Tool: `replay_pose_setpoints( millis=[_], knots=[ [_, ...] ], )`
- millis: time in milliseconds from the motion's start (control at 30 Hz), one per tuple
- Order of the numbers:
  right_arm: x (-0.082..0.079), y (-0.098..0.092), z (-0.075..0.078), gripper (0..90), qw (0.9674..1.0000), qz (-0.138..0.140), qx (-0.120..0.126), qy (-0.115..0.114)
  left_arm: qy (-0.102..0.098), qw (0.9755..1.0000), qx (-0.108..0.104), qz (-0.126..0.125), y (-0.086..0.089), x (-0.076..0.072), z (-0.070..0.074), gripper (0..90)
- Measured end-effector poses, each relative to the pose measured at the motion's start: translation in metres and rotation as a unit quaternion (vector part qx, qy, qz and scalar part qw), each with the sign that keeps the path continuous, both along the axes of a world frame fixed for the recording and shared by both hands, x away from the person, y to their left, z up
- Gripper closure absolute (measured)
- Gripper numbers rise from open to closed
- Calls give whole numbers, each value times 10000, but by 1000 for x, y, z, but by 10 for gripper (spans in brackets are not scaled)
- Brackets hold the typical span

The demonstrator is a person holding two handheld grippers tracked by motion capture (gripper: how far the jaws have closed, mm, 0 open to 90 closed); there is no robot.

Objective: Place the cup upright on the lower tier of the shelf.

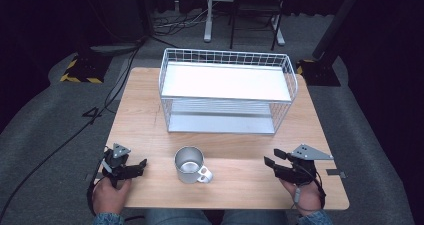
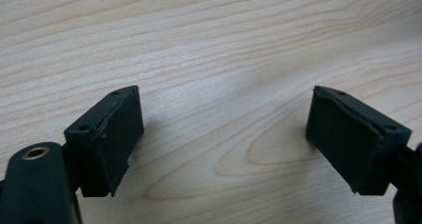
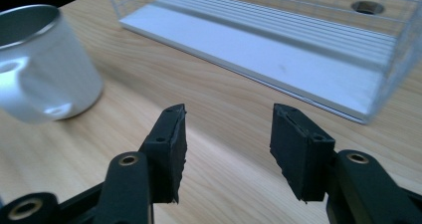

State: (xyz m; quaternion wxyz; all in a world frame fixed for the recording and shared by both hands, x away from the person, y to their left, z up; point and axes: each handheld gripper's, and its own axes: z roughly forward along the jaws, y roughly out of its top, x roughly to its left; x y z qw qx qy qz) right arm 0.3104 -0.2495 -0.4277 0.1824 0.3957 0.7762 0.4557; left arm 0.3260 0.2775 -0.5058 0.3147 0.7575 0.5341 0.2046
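Pale wood grain covers the table (image 1: pixel 150 110), and on it, near the front edge and about midway between the two hands, stands a metal mug (image 1: pixel 190 164), upright, its handle turned toward the person and slightly right. Behind the mug, toward the far side of the table, sits a white wire rack (image 1: pixel 227 90) with a flat white upper shelf and a ribbed lower shelf; the mug is apart from it. The left gripper (image 1: pixel 142 163) rests low at the table's front left corner, held in the left hand (image 1: pixel 111 195), its jaws spread wide over bare wood with nothing between them, as the left gripper view shows. The right gripper (image 1: pixel 272 160) lies at the front right in the right hand (image 1: pixel 305 192), pointing toward the mug, its jaws likewise parted and empty. In the right gripper view the mug (image 3: pixel 42 64) stands to the left beyond the jaws and the rack's lower shelf (image 3: pixel 278 50) stretches across the background.
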Motion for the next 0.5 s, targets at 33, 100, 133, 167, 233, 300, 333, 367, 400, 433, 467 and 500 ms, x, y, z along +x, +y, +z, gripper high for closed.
replay_pose_setpoints(
  millis=[33,100,133,167,233,300,333,367,400,433,467,500],
  knots=[
    [-1,4,2,485,10000,61,6,-9,-3,10000,1,3,0,0,0,154],
    [-3,11,4,486,9999,166,19,6,-1,10000,1,0,0,0,0,153],
    [-4,14,5,486,9998,221,33,11,-2,10000,3,1,0,0,0,153],
    [-4,18,6,486,9996,256,67,26,0,10000,0,0,0,0,0,153],
    [-6,24,8,487,9992,372,96,51,-2,10000,0,2,0,0,0,154],
    [-7,31,10,487,9987,488,100,58,-3,10000,0,1,0,0,0,153],
    [-8,34,10,488,9986,524,104,60,-1,10000,0,0,0,0,0,154],
    [-9,39,11,492,9980,627,102,59,-2,10000,0,2,0,0,0,154],
    [-10,44,11,494,9975,698,96,53,-2,10000,1,1,0,0,0,154],
    [-12,48,12,495,9969,775,83,52,-3,10000,-1,9,0,0,0,154],
    [-13,53,12,495,9964,846,78,52,-2,10000,-11,11,0,0,0,153],
    [-13,56,12,495,9959,901,81,52,-2,10000,-7,7,0,0,0,154]
  ],
)
